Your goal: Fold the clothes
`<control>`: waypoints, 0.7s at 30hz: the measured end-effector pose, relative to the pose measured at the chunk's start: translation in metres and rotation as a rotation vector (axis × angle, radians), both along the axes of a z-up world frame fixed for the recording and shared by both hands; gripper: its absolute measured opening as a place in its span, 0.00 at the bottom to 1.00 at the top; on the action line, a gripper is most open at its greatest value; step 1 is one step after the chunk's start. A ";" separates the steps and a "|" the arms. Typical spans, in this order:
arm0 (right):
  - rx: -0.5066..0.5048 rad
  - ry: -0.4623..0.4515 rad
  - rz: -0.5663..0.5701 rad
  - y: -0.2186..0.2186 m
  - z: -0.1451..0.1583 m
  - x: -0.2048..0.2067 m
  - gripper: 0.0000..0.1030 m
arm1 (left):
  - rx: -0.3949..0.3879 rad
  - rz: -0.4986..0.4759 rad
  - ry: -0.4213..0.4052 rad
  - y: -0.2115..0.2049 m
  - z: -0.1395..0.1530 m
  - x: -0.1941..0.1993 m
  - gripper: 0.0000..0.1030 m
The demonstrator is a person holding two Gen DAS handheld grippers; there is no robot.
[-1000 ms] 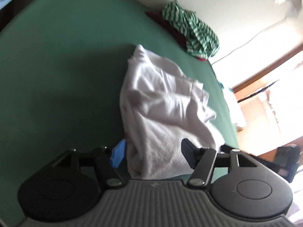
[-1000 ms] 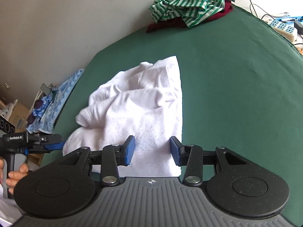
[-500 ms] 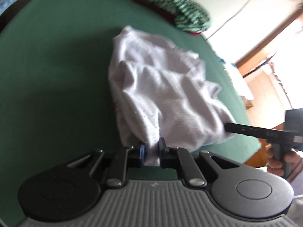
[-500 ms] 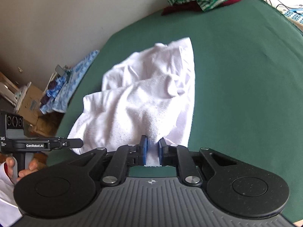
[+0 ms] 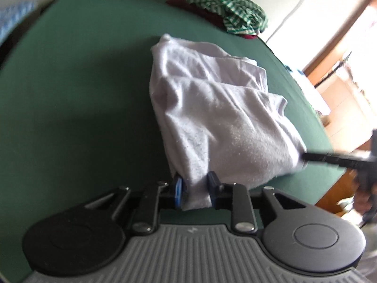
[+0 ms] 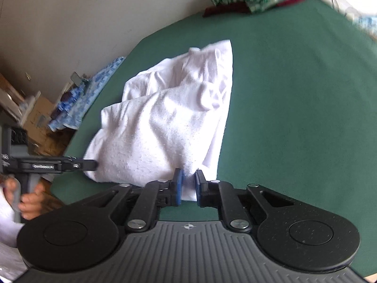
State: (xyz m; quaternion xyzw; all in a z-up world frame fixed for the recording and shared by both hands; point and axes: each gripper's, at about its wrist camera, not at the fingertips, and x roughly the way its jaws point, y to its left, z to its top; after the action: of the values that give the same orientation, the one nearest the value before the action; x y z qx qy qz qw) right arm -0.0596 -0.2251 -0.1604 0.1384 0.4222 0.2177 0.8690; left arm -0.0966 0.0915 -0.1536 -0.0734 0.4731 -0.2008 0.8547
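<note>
Left wrist view: the left gripper (image 5: 195, 192) is pinched tight on the near edge of the white garment (image 5: 212, 108). That cloth lies bunched in the middle of the green worktop (image 5: 82, 82), reaching away toward 12 o'clock. A striped green shirt (image 5: 226, 11) sits in a heap at 1 o'clock, far back. At 3 o'clock, the other gripper pokes in at the cloth's side, a bit blurry.

Right wrist view: the right gripper (image 6: 188, 186) is also clamped on the near edge of the white garment (image 6: 165, 122). The cloth spreads up toward 11 o'clock. At 9 o'clock a hand (image 6: 28, 200) holds the left gripper against the cloth's far corner. A blue patterned cloth (image 6: 89, 94) hangs off the worktop's edge at 10 o'clock.

Both grippers hold the same edge, so I think a fold is being carried. To do it well, keep both grips firm, lift both evenly, keep the edge stretched straight between them, and lay it flat so no lumps stay.
</note>
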 end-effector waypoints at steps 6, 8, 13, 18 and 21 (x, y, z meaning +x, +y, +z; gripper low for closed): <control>0.073 -0.178 -0.020 0.016 0.023 0.012 0.22 | 0.035 0.063 -0.241 -0.009 0.045 -0.018 0.23; 0.109 -0.167 0.009 0.036 0.014 0.026 0.22 | -0.006 0.067 -0.269 -0.026 0.038 -0.005 0.23; 0.139 -0.174 -0.002 0.062 -0.013 0.057 0.21 | 0.057 0.097 -0.296 -0.056 -0.009 0.030 0.19; 0.169 -0.128 -0.160 0.021 -0.042 0.065 0.00 | 0.095 0.078 -0.332 -0.049 -0.030 0.030 0.27; 0.275 -0.080 -0.213 0.001 -0.054 0.065 0.00 | 0.117 0.064 -0.355 -0.045 -0.041 0.029 0.27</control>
State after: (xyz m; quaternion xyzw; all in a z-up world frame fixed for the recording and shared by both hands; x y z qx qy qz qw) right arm 0.0049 -0.2241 -0.2142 0.2911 0.3364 0.1856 0.8762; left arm -0.0673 0.0469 -0.1941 -0.0021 0.3232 -0.1557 0.9334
